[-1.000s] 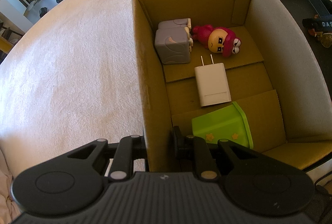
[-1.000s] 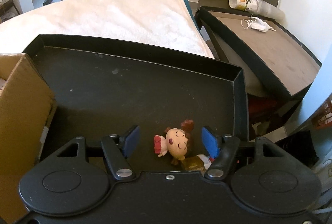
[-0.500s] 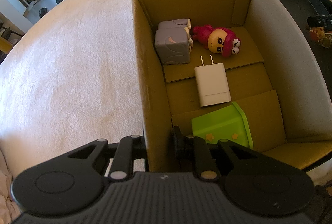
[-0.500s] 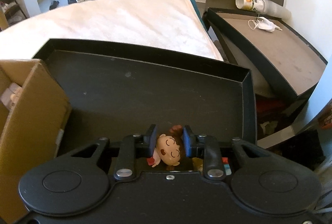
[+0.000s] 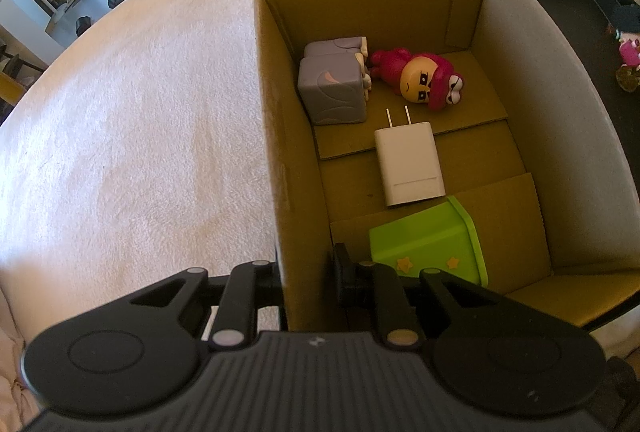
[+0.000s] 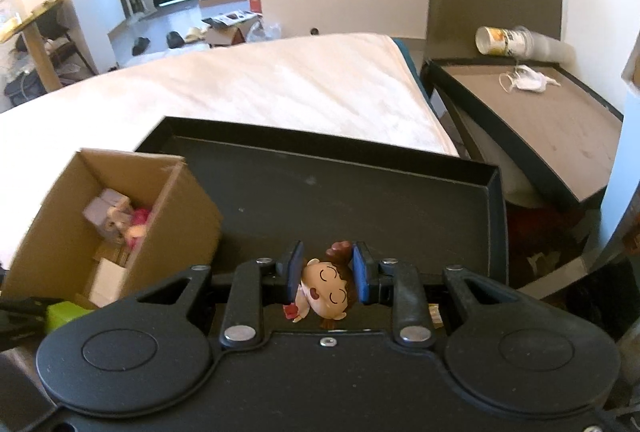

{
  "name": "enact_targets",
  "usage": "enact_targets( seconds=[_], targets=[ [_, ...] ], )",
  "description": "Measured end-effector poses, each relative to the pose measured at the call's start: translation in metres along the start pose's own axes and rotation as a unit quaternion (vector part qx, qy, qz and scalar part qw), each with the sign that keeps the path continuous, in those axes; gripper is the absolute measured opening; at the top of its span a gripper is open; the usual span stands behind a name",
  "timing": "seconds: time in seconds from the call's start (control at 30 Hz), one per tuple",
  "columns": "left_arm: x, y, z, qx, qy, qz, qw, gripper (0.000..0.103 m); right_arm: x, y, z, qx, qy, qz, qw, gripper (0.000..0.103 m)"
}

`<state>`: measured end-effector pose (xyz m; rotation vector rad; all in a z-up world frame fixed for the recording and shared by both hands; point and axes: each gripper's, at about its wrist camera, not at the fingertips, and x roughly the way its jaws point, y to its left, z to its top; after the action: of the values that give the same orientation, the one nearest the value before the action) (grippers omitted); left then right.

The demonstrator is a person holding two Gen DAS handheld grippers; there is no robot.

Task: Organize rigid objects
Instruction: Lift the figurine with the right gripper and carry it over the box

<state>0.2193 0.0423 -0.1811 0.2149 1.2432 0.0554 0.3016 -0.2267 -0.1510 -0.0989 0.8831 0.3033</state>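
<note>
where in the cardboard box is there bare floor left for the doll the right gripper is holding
In the cardboard box, bare floor runs along the right wall, right of the white charger and green box. The far left corner is crowded by the grey cube toy and red figurine. The right gripper holds the doll.

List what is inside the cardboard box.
The cardboard box holds two grey cubes, a pink figurine, a white charger and a green bin. The near corner is hidden by the left hand-held gripper.
</note>
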Motion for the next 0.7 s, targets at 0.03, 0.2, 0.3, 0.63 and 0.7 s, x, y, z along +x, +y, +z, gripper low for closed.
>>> enact_targets(
  seconds=[0.03, 0.2, 0.3, 0.63, 0.7],
  targets=[
    [0.000, 0.000, 0.000, 0.000, 0.000, -0.001, 1.0000, 0.016, -0.003, 0.002, 0.001, -0.001, -0.003, 0.004, 1.000, 0.026],
    [-0.001, 0.002, -0.001, -0.003, -0.002, -0.005, 1.0000, 0.016, -0.016, 0.015, 0.006, -0.010, -0.015, 0.016, 1.000, 0.026],
    [-0.001, 0.004, -0.002, -0.005, -0.004, -0.008, 0.9999, 0.016, -0.023, 0.023, 0.009, -0.018, -0.020, 0.022, 0.999, 0.026],
    [-0.001, 0.006, -0.002, -0.007, -0.006, -0.014, 0.9999, 0.016, -0.033, 0.060, 0.021, -0.041, -0.034, 0.051, 0.997, 0.026],
    [-0.001, 0.006, -0.002, -0.006, -0.007, -0.013, 0.9999, 0.016, -0.032, 0.068, 0.023, -0.046, -0.035, 0.057, 0.997, 0.026]
  ],
)
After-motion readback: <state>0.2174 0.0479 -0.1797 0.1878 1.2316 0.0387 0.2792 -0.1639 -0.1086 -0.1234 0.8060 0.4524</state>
